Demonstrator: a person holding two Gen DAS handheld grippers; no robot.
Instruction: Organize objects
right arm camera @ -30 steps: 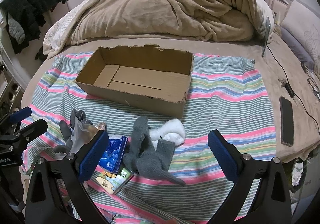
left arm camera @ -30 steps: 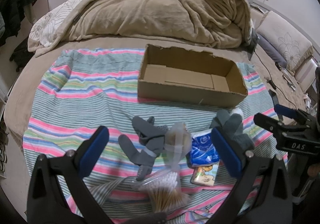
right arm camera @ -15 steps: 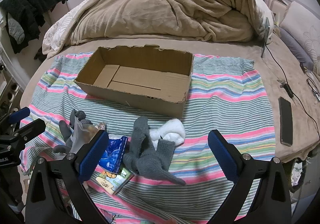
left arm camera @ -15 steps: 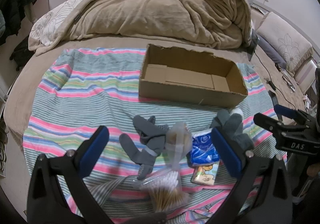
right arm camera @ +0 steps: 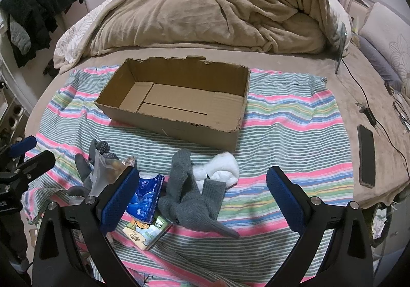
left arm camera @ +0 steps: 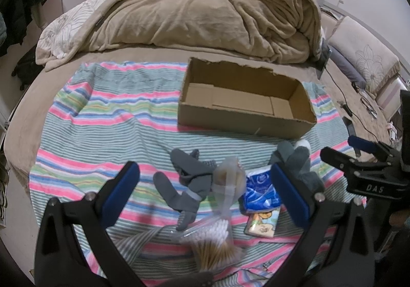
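Before my tongs an open cardboard box (right arm camera: 179, 105) sat empty; grey socks (right arm camera: 194, 199), tissue pack (right arm camera: 144, 196), cotton-swab bag (left arm camera: 215, 243) lay nearer.

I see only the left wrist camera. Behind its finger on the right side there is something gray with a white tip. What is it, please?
Observer: The right wrist view shows a pile of gray socks, with a white sock lying against its far side.
Operator: Does the right gripper hold anything?
Observer: No. The right gripper is open and hovers above those socks, touching nothing.
Operator: Is there something past the cloth on the right?
Observer: Yes. A dark phone lies flat on the brown bed cover, just beyond the right edge of the striped cloth.
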